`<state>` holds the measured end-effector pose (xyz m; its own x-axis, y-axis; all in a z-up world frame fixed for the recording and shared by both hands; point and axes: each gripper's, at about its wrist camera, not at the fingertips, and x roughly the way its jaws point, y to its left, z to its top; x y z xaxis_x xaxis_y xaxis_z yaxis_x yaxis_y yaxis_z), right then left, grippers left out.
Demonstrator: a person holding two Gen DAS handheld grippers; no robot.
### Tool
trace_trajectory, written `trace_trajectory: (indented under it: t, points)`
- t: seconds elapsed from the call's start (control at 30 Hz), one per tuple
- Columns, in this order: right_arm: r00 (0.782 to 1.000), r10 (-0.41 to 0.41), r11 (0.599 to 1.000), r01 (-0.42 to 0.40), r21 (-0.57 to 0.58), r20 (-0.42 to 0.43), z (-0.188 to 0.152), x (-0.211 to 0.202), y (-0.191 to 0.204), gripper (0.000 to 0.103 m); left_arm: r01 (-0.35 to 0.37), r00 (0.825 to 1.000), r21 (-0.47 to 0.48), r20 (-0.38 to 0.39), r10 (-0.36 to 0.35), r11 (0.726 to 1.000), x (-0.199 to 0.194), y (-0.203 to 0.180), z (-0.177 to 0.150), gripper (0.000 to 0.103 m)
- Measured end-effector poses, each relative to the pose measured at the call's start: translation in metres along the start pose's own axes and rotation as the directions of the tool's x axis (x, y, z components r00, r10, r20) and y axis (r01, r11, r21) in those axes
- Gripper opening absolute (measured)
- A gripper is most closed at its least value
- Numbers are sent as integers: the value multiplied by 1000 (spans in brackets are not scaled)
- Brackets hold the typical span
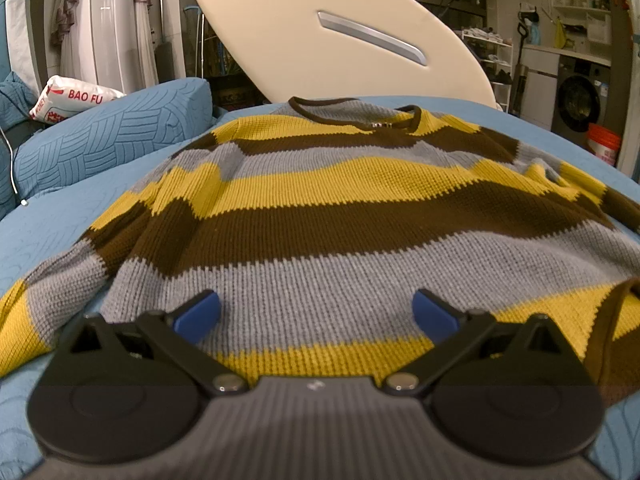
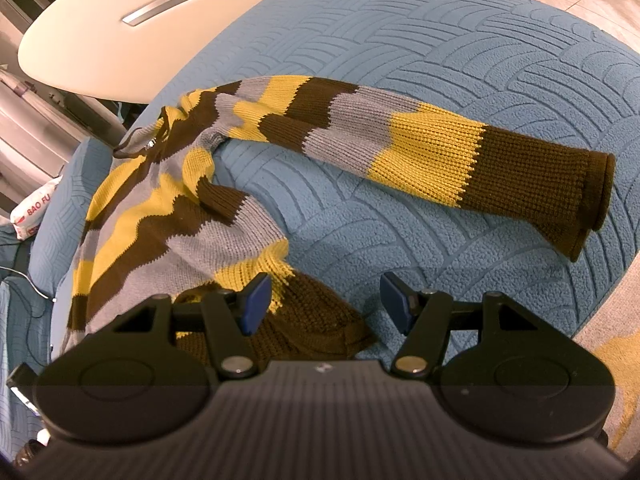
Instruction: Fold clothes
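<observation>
The striped sweater lay spread face-up on the blue quilted bed cover, its collar toward the top of the left wrist frame and its hem cut off behind the left hand-held gripper at the bottom, so its long axis ran up the frame. Both sleeves ran out past the frame edges there. The left hand-held gripper hovered with fingers wide apart over the grey band, holding nothing. In the right wrist frame one sleeve stretched toward the right, cuff at the right edge. The right hand-held gripper was also spread wide over the brown hem corner, whose near edge it hid.
</observation>
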<state>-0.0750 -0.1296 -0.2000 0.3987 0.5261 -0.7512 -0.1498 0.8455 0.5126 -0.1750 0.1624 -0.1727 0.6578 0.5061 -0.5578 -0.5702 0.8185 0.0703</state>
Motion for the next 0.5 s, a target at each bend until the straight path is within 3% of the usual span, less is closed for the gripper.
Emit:
trace_trajectory:
  t: [0.5]
  points:
    - [1000,4,1000,-4,3,2,0,-1,-1,64,0,1000,-1,0,0,1000,0,0,0,103]
